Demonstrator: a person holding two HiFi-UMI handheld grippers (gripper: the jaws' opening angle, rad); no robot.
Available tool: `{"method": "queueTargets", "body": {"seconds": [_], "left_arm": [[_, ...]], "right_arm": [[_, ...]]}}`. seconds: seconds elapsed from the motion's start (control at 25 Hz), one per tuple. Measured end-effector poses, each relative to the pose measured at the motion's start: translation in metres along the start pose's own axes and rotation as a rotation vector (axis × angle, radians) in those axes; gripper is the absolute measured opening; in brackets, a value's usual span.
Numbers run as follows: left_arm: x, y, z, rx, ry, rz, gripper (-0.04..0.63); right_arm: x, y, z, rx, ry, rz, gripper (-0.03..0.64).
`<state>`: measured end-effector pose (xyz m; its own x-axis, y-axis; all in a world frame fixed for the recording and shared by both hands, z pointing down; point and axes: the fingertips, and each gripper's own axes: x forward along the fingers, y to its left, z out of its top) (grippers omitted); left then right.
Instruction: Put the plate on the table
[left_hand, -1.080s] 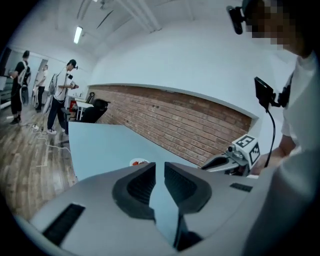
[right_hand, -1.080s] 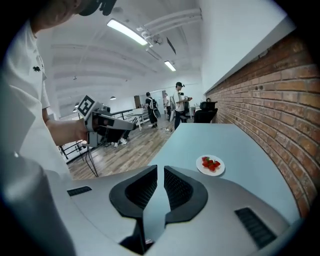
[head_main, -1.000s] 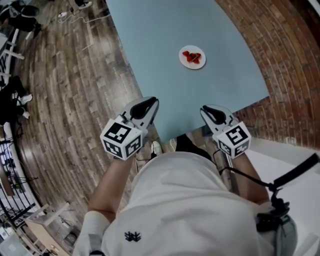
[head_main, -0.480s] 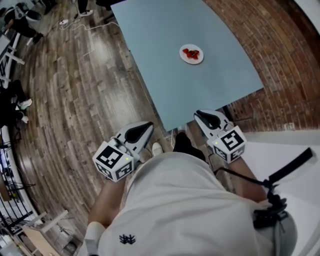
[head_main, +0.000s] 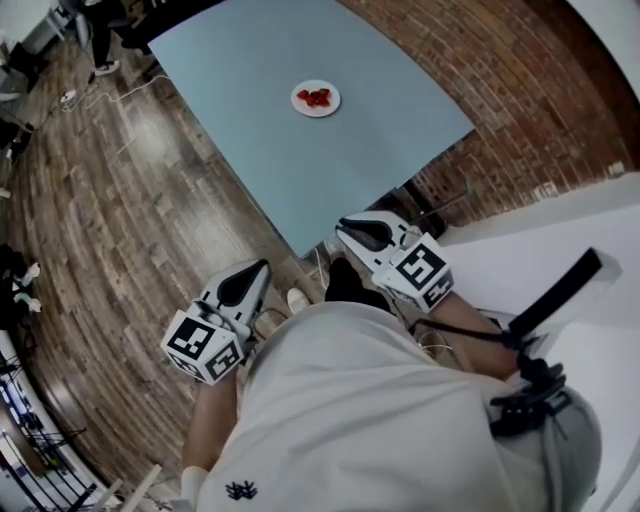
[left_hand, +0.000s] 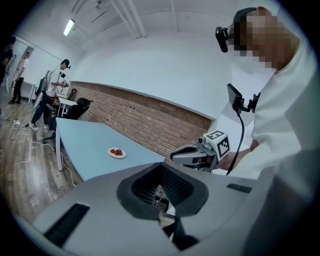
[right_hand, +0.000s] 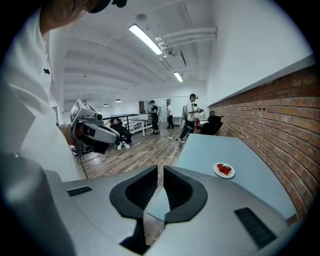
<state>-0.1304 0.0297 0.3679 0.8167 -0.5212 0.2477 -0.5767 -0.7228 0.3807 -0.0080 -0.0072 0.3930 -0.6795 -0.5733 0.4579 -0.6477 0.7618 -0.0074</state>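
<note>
A small white plate (head_main: 316, 98) with red pieces on it rests on the light blue table (head_main: 240, 90), far from both grippers. It also shows in the left gripper view as the plate (left_hand: 117, 152) and in the right gripper view as the plate (right_hand: 224, 170). My left gripper (head_main: 250, 275) hangs over the wooden floor, off the table's near corner, shut and holding nothing (left_hand: 161, 187). My right gripper (head_main: 352, 228) sits just past the table's near edge by my body. Its jaws stand together with only a thin slit and nothing between them (right_hand: 160, 172).
A brick wall (head_main: 520, 90) runs along the table's right side. Wooden floor (head_main: 110, 230) lies to the left, with cables and other people (right_hand: 192, 117) at the far end. A white surface (head_main: 590, 230) is at my right. My shoes (head_main: 300, 298) are below the table corner.
Both grippers have drawn back from the table's near edge toward my body, the left one down and to the left over the floor. The plate has stayed in place on the table.
</note>
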Motion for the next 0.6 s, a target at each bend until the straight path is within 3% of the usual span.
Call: {"method": "queueTargets", "body": {"seconds": [0.6], "left_arm": [[0.014,-0.006,0.003,0.007,0.024,-0.025,0.002]], "right_arm": [[-0.009,-0.002,-0.004,-0.011,0.011,-0.03,0.034]]}}
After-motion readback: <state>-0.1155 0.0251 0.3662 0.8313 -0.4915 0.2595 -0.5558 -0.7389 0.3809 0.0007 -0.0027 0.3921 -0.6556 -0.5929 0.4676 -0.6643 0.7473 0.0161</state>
